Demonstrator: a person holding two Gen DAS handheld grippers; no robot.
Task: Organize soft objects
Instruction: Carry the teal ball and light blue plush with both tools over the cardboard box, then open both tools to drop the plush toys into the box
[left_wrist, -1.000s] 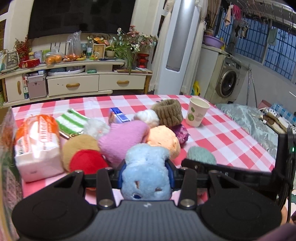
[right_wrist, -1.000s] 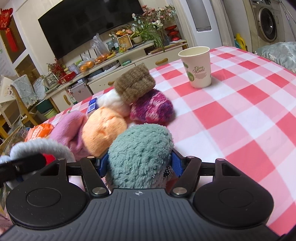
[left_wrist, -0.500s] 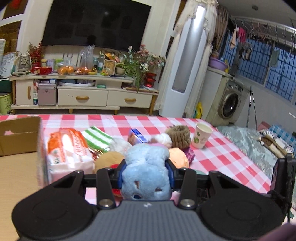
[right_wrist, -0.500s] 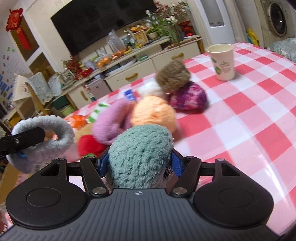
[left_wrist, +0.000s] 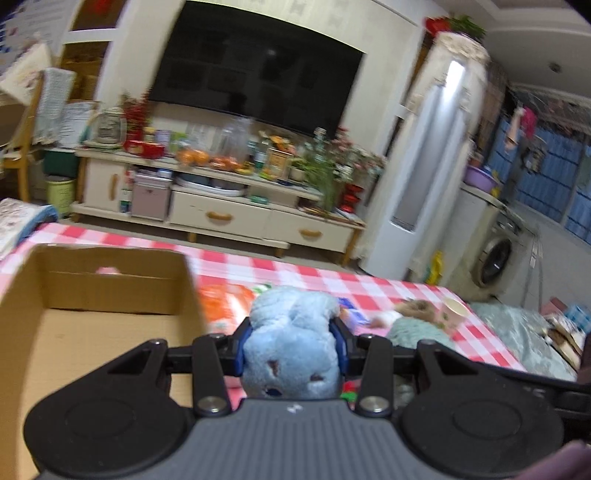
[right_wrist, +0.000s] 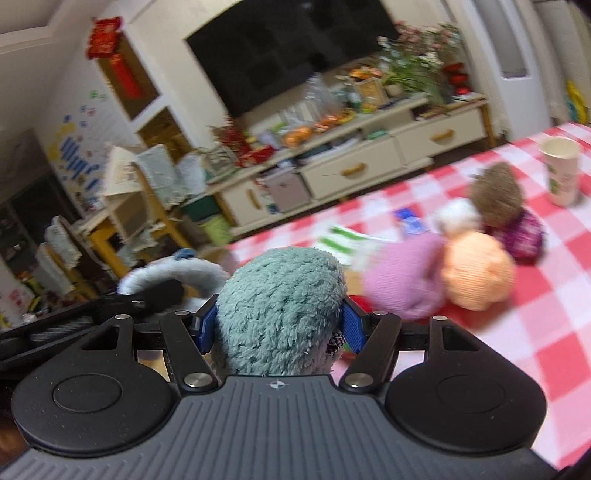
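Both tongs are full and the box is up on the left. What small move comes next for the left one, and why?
Probably carry the left tongs a little further left, over the cardboard box, before letting go. They are shut on the blue plush toy, which sits just right of the box's near wall, not yet above the opening. The right tongs grip a teal plush toy and can follow.

Indoor light, motion blur (backgrounds smeared), fisheye edges

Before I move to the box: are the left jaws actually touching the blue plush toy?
Touching. The left wrist view shows the left gripper with both jaws pressed into the sides of the blue plush toy.
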